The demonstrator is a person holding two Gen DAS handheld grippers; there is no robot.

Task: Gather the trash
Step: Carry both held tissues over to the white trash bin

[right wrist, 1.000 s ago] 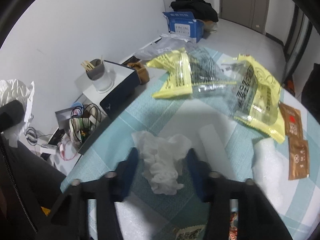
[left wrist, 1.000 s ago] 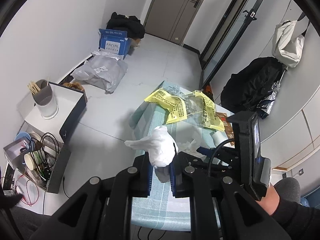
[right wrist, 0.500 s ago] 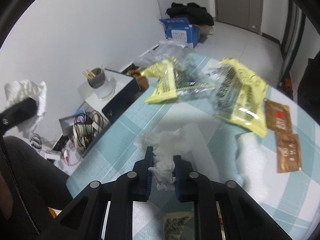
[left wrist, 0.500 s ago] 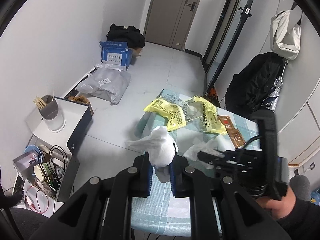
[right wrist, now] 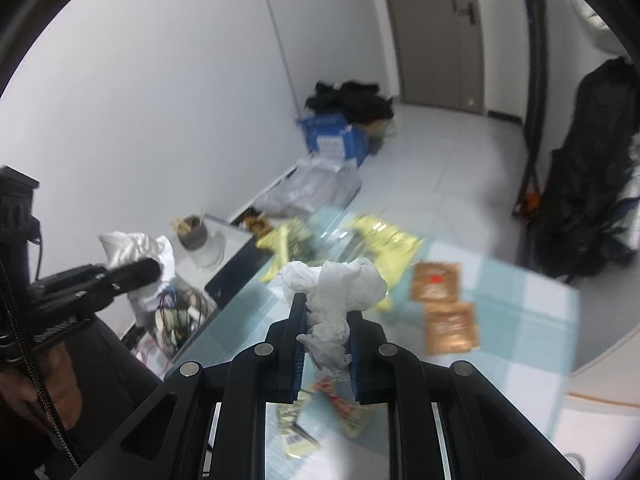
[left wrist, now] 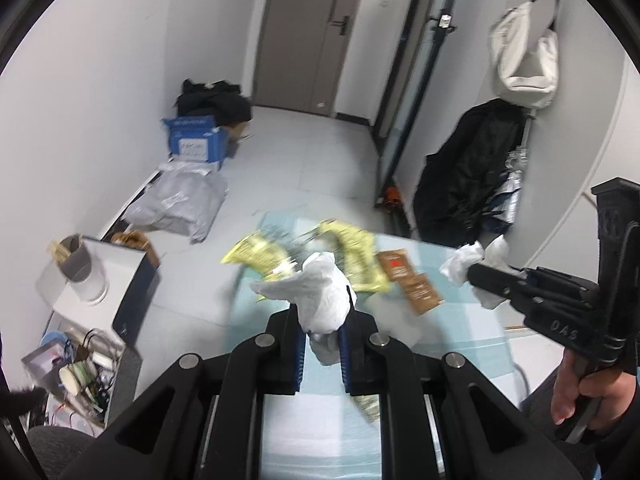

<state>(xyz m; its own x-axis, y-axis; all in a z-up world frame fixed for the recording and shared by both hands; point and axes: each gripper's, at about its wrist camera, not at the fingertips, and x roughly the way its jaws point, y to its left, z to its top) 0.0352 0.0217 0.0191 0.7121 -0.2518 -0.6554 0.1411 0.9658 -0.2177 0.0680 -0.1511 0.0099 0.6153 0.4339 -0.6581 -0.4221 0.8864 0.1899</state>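
Both grippers, left (left wrist: 323, 328) and right (right wrist: 325, 332), clamp tissue wads (wrappers (left wrist: 362, 260) remain far); lift gently, keep squeezing.

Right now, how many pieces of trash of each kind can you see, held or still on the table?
Crumpled white tissues, one in each gripper: 2
Yellow printed plastic snack wrappers on the table: 2
Brown foil sachets on the table: 2
Total: 6
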